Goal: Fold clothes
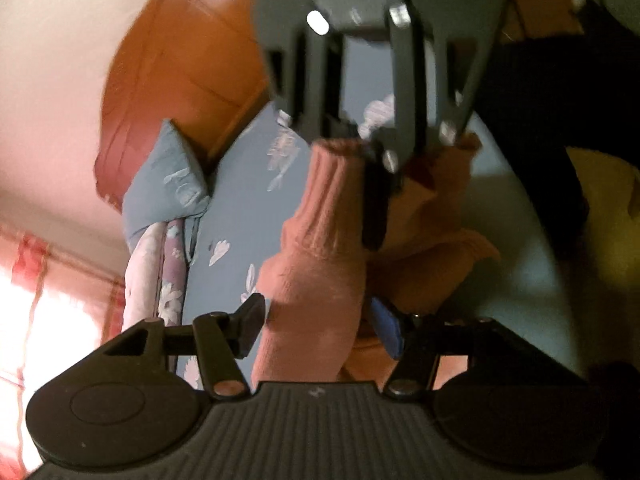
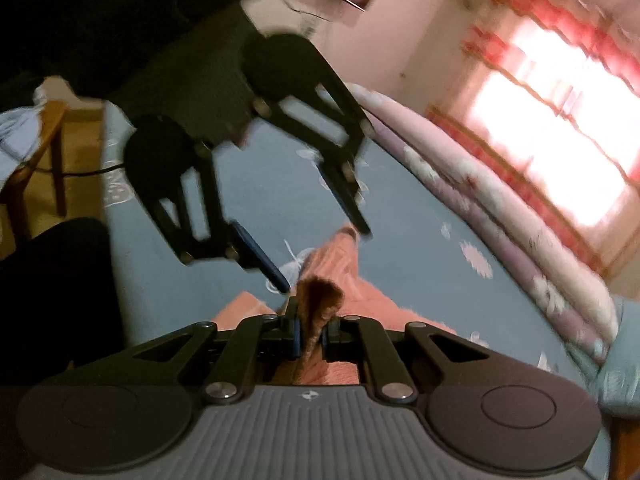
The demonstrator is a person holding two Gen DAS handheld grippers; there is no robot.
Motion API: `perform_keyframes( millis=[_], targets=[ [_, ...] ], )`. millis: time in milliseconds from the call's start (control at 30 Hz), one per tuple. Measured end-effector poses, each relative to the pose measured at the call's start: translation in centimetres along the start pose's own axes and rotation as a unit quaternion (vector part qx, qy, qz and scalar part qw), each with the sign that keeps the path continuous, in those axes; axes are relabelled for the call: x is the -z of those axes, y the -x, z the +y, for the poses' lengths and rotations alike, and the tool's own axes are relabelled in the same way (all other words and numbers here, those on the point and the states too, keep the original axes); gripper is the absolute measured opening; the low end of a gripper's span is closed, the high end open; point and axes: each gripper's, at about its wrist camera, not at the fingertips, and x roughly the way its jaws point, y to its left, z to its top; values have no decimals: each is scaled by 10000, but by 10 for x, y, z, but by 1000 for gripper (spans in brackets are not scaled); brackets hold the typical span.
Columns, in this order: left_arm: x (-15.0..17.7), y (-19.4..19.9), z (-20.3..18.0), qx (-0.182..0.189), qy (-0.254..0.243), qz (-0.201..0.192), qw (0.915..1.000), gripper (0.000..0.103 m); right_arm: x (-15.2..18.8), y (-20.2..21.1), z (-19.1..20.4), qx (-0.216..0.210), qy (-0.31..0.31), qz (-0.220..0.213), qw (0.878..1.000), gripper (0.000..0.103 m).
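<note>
Holding a pink sweater above the bed

Right gripper (image 2: pixel 310 338) is nearly closed, pinching a fold of the pink sweater (image 2: pixel 320 300). Left gripper (image 1: pixel 316 328) stands spread wide, sweater sleeve between its fingers, not clamped. The sweater hangs over the blue floral bedsheet (image 2: pixel 400 240). Risk: the single pinch slips and the sweater slumps back onto the bedsheet.

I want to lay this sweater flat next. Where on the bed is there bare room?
Free: the blue sheet between the sweater and the rolled quilt, and the strip toward the pillow. Crowded: around the sweater, where the left gripper hangs open and the right gripper pinches the fabric.
</note>
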Motion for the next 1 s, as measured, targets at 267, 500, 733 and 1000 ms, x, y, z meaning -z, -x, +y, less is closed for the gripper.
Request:
perform_keyframes(
  millis=[267,500,733,1000],
  targets=[
    [-6,-25,-10,486,-163,196,9985,60,8,14,25,-284,823,242,9959,11],
    [-9,-54,-12,921,225,562,9939,24,9,8,14,-324,450,123,9984,11],
    [-3,-67,-5,964,510,732,9913,29,7,-2,-1,-366,-38,-28,9993,11],
    [-3,-51,-17,849,439,659,9932,32,11,0,9,-413,72,33,9991,11]
  ],
)
